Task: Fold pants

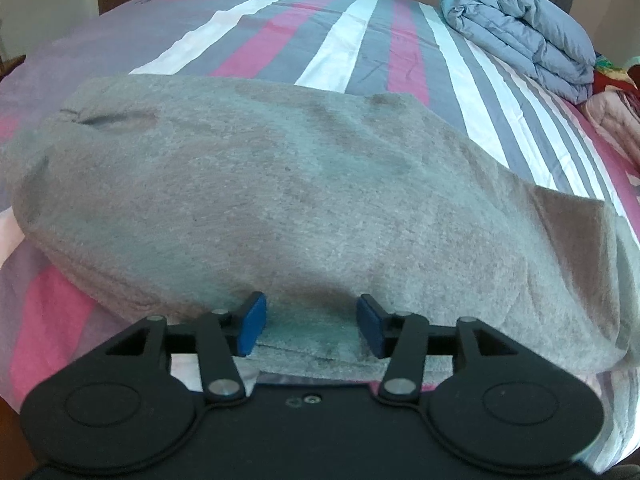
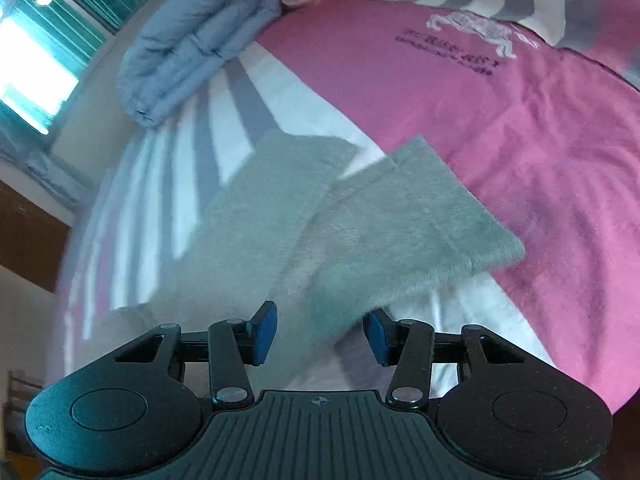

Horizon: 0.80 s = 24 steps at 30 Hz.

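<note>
Blue-padded left hand-held gripper (image 1: 311,326) and right hand-held gripper (image 2: 322,334) both hover part-open, gripping nothing, over grey fleece pants (image 1: 280,200) on the striped bed (image 1: 360,40); mid-fold, I judge; next, pinch an edge.

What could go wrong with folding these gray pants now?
1. The two leg ends in the right wrist view are not lined up, so the fold may turn out crooked.
2. The left gripper has its fingers apart around the gray pants, not pinching, so the cloth could slip loose.
3. The right gripper is open too, with the cloth edge between its fingers; it might miss a layer when it closes.
</note>
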Tool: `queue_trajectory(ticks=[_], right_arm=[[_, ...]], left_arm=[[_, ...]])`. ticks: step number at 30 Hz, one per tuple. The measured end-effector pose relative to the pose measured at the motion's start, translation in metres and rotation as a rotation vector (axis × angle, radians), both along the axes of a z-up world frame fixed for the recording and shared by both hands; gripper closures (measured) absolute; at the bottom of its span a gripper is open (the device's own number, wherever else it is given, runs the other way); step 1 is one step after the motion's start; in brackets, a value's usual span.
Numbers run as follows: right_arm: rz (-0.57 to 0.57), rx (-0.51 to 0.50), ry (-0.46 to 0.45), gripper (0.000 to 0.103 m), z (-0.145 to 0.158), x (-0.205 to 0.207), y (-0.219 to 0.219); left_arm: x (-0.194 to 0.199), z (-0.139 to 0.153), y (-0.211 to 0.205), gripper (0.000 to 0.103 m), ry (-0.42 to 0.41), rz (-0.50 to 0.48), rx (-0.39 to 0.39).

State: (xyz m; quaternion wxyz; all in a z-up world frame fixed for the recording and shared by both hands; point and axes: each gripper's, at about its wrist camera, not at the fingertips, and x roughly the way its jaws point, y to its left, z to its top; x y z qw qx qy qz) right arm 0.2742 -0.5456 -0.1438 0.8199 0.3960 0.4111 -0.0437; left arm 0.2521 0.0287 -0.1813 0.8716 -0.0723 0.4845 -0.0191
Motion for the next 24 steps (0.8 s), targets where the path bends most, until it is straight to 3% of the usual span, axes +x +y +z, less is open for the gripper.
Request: queue_trajectory(ticks=[3,6,10,14,20,24], right_arm=[[0.021,0.019,-0.054,0.054,0.010,0.011,0.011],[-0.019,0.068,-0.041,0.054,0.010,0.019,0.008],[0.003,-0.104,-0.131,0.054,0.054,0.003,0.011],[-0.017,-0.125,-0.184,0.054,0.071,-0.001,0.004],[0.007,0.082,0.017,0.054,-0.032,0.040,0.013],[-0.055,0.155,-0.012,0.054,-0.065,0.050,0.018]], left_arm=[[-0.001,0.001,0.002,0.060,-0.001,0.003,-0.014],[-0.001,0.002,0.006,0.060,0.003,0.004,-0.034],[0.002,0.001,0.002,0.057,0.007,0.004,-0.022],[0.001,0.001,-0.003,0.054,0.001,-0.003,-0.001],[-0.001,0.002,0.002,0.054,0.000,0.001,-0.025],[0.001,0.001,0.001,0.054,0.003,0.005,-0.015]])
